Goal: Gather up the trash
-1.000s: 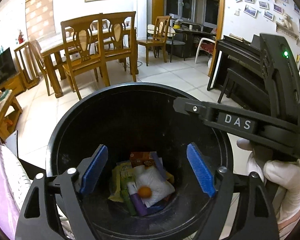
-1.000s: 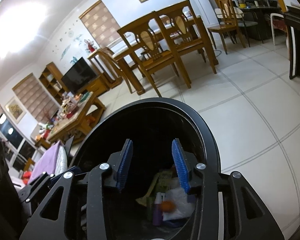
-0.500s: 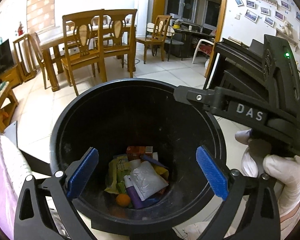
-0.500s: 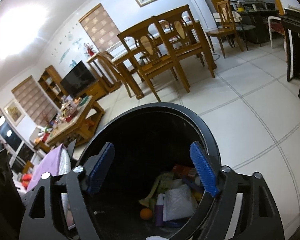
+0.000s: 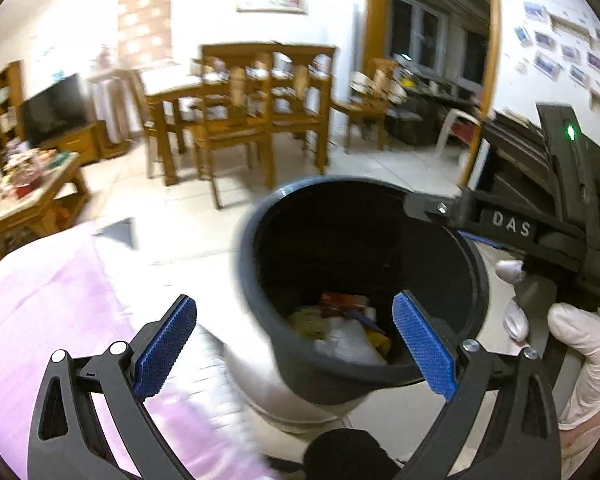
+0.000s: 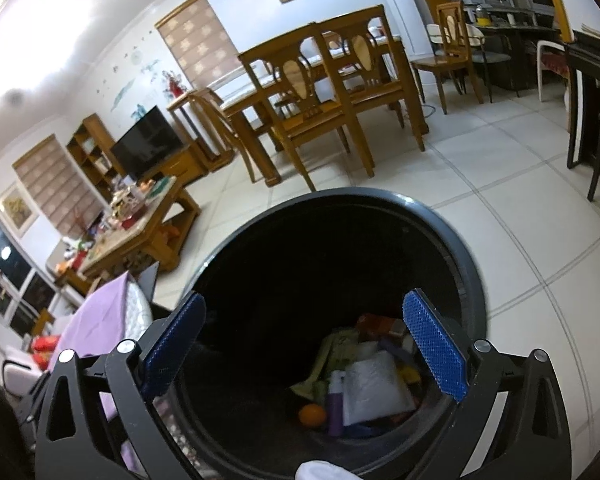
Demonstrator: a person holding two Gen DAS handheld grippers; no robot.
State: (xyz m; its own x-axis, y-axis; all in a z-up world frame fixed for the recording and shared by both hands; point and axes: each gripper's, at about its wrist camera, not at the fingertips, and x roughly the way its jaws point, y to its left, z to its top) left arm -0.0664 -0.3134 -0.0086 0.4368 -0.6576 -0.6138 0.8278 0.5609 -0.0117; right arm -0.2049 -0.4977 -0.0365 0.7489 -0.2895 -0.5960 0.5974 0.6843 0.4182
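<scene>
Left claw (image 5: 294,354) swung off bin (image 5: 364,376) toward frame left, spread, empty. Right claw (image 6: 304,354) spread wider; orange (image 6: 312,415) dropped in. Next pickup due.

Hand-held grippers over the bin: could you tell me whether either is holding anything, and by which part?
Nothing is held. The left hand-held gripper and right hand-held gripper are both open and empty above the trash bin.

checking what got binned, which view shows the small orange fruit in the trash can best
The right wrist view: it looks sharply down into the trash can, and the orange fruit lies clear beside the purple bottle. The left wrist view is motion-blurred, and the can's near wall hides the fruit.
</scene>
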